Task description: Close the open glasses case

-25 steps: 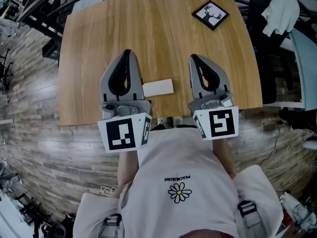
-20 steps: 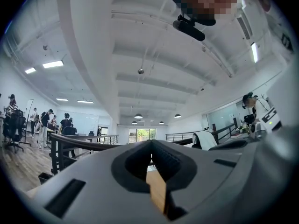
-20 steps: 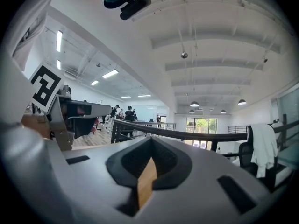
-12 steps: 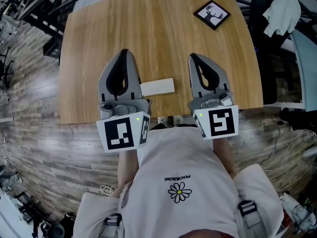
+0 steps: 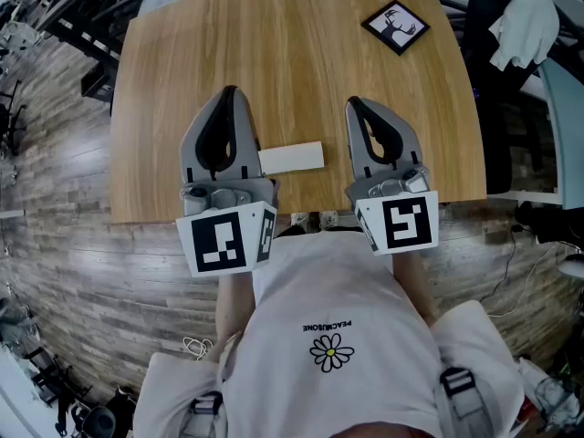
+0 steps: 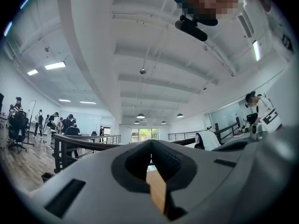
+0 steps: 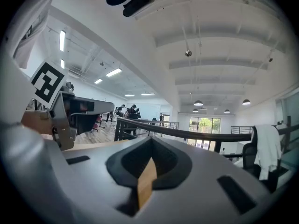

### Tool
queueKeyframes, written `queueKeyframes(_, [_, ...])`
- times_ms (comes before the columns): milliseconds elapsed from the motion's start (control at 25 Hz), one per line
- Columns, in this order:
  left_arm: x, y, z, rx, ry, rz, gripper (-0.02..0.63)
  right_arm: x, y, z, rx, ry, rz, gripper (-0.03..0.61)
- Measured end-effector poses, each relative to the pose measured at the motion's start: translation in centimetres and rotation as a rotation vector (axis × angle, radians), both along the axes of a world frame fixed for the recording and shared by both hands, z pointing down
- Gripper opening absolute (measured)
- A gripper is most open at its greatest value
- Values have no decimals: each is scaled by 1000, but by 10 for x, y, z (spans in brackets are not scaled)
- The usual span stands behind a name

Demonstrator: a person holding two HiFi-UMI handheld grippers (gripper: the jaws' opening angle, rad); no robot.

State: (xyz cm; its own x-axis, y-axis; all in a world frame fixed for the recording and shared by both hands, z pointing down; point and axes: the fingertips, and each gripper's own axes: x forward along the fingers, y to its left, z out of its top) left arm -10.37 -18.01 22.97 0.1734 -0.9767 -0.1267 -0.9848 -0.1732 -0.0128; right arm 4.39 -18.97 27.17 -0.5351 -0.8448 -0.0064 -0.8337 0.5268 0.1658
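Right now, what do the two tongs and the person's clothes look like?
The left tongs and right tongs are grey teardrop-shaped shells with black lining inside. Each carries a white cube with black square markers at its back end. The person wears a white T-shirt with a small daisy print.

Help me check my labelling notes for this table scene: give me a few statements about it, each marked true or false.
1. The left gripper and the right gripper both have their jaws together with nothing between them. True.
2. The cream rectangular case lies on the light wooden table between the two grippers. True.
3. The right gripper grips the case. False: nothing grips it; it lies on the table beside the left gripper.
4. The black square picture frame with a deer rests against the case. False: it lies well apart, at the table's far right corner.
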Motion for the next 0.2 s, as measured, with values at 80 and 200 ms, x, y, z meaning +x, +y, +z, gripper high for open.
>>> queueKeyframes(80, [1, -1, 0, 0, 0, 0, 17, 0, -1, 0, -3, 0, -2, 5])
queueKeyframes(200, [1, -1, 2, -4, -1, -1, 17, -2, 0, 2, -16, -7, -7, 3])
